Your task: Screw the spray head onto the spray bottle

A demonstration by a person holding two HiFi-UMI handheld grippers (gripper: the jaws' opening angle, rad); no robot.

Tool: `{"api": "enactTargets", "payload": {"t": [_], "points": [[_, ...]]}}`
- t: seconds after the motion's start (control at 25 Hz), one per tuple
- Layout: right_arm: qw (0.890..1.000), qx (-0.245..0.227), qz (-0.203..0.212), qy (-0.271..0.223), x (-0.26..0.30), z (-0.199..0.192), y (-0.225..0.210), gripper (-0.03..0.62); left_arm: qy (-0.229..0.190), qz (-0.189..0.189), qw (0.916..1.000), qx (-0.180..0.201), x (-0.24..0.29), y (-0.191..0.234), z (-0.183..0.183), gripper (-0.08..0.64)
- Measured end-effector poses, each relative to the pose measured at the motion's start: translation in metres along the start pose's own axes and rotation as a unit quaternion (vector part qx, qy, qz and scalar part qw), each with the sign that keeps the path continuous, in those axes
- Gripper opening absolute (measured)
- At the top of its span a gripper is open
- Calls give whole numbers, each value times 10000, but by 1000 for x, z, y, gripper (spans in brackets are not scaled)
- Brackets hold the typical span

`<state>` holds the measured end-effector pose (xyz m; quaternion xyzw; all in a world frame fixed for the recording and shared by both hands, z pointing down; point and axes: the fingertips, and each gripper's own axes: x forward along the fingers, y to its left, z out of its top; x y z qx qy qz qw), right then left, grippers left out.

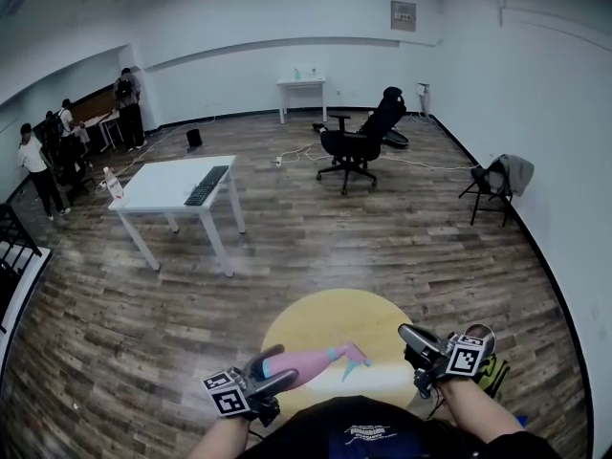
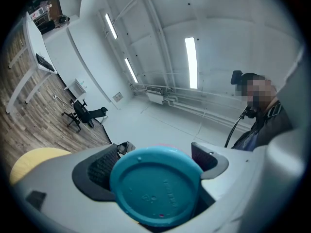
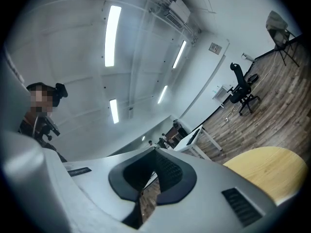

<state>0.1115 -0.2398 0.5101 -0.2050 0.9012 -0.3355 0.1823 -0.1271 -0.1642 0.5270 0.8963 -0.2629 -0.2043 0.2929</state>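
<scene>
1. Left gripper [image 1: 275, 371]: jaws clamped on the pink spray bottle [image 1: 316, 360], which is held roughly level above the round yellow tabletop [image 1: 335, 321]. The bottle's teal base faces this gripper's camera, and the teal spray head [image 1: 354, 357] sits at the far end.
2. Right gripper [image 1: 411, 337]: jaws together with nothing between them; it is held apart from the bottle, off its spray-head end.
3. Surroundings: a white table [image 1: 163, 185] with a keyboard [image 1: 207, 185], a black office chair [image 1: 363, 142], a folding chair [image 1: 497, 187] at the right wall, and people [image 1: 38, 161] at far left.

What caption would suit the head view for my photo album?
Left gripper holds a pink spray bottle over a round yellow table; right gripper shut, empty.
</scene>
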Motion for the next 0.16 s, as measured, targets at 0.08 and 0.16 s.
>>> {"api": "enactTargets", "payload": {"t": [0.08, 0.16], "points": [[10000, -74, -9, 34, 1, 0, 0, 12, -34, 22, 10000, -1, -2, 0, 1, 495], [10000, -44, 28, 39, 3, -1, 1, 12, -77, 47, 10000, -8, -5, 1, 1, 494]]}}
